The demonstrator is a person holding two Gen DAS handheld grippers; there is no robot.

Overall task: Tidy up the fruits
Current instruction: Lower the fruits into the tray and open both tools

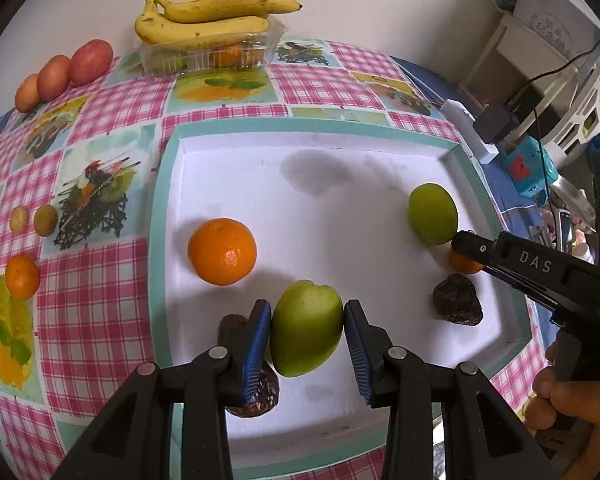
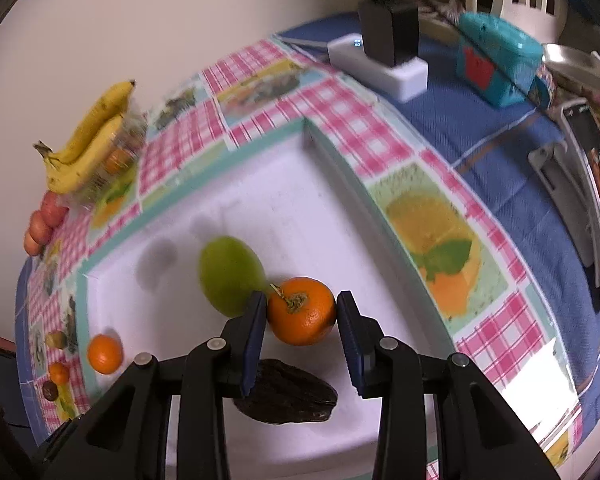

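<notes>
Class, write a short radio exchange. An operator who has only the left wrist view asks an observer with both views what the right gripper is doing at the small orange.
Operator: My left gripper brackets a green fruit. From here the right gripper hides most of the small orange. Is the orange between its fingers?
Observer: Yes. The right wrist view shows it squarely between the two pads, one at each side. I cannot tell whether they are pressing it.
Operator: Which way does its stem point?
Observer: The stem end faces up toward the right wrist camera, with a short twig attached.
</notes>
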